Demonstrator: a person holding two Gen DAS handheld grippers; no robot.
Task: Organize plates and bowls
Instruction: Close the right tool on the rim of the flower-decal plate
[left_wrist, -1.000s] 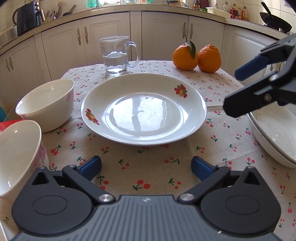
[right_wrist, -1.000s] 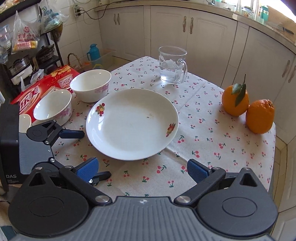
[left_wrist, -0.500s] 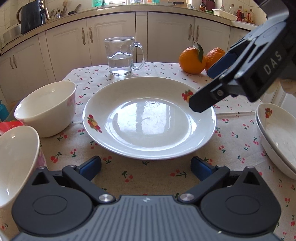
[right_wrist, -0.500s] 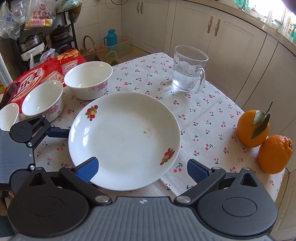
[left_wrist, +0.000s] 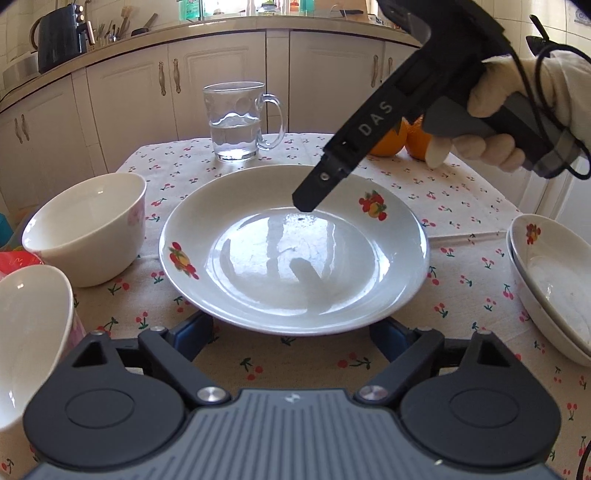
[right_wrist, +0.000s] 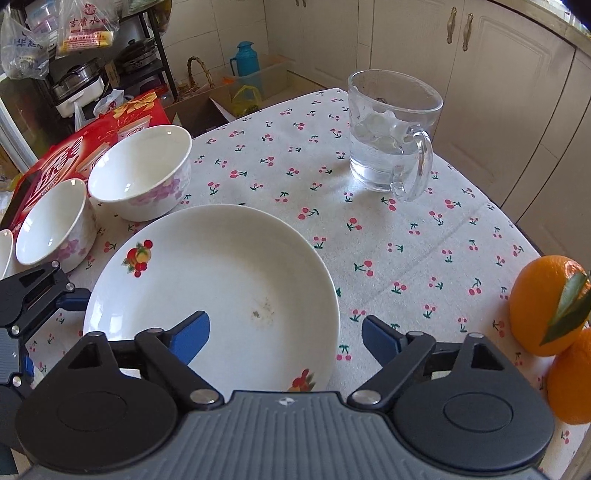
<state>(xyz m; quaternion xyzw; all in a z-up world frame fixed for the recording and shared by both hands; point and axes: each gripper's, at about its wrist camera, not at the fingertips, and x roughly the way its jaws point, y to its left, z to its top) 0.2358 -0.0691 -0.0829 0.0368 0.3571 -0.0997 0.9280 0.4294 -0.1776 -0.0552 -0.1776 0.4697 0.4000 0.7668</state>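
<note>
Right gripper (right_wrist: 284, 336) open over plate (right_wrist: 221, 273): straddle its 5 o'clock rim, then clench; left gripper (left_wrist: 291, 332) released.

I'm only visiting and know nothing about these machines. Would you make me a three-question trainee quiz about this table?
1. True or false: the mug holds water.
2. How many oranges sit on the cloth?
3. The right gripper is: A) shut on a bowl, B) open over the plate, C) holding the mug.

Key: 1 true; 2 two; 3 B.
</note>
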